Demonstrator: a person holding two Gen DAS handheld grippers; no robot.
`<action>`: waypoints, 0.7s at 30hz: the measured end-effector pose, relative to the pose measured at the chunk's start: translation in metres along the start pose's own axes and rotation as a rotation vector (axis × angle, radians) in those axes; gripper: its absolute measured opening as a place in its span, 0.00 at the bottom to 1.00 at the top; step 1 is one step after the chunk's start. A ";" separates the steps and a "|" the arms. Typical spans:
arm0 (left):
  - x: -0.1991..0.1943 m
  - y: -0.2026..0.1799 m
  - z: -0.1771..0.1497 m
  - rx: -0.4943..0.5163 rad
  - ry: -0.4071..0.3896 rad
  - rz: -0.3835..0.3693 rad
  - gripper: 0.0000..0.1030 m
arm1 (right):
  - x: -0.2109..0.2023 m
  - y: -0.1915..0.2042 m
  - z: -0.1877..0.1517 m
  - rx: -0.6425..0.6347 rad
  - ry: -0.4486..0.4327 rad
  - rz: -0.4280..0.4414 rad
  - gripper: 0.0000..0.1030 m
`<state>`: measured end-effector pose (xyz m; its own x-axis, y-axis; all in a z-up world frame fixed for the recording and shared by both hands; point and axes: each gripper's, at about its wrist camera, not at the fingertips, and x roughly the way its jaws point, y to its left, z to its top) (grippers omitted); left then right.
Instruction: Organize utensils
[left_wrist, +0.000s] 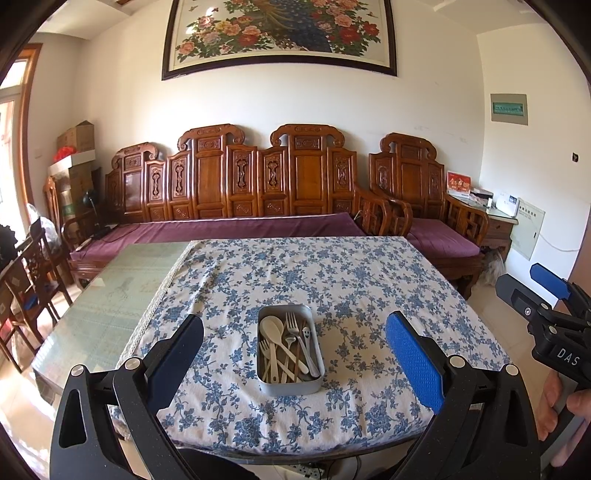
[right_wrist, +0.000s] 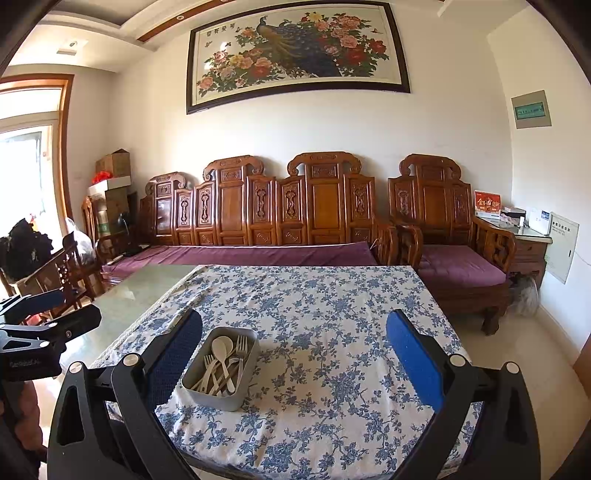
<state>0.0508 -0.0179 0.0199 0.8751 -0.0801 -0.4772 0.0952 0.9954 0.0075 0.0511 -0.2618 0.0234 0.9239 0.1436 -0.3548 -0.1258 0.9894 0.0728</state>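
Your left tongs gape wide and empty above the table's near edge, the tin at 12 o'clock between their fingers. Your right tongs gape empty too, the tin at 10 o'clock by the left finger. Spoons and forks lie jumbled inside.

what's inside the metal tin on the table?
The metal tin holds a loose pile of utensils: cream plastic spoons, metal forks and a smiley-handled piece. Lower pieces and the tin's floor are covered.
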 end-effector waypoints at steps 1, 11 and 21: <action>0.000 0.000 0.000 0.000 0.000 0.000 0.92 | 0.000 0.000 0.000 0.000 -0.001 -0.001 0.97; 0.000 0.000 0.001 0.003 0.000 -0.004 0.92 | 0.000 -0.001 -0.001 0.003 0.000 0.000 0.98; -0.001 -0.001 0.001 0.003 -0.002 -0.007 0.92 | 0.000 -0.001 -0.001 0.002 0.000 0.000 0.97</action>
<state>0.0503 -0.0192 0.0214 0.8756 -0.0870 -0.4752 0.1026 0.9947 0.0069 0.0508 -0.2626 0.0227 0.9241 0.1431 -0.3545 -0.1245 0.9894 0.0747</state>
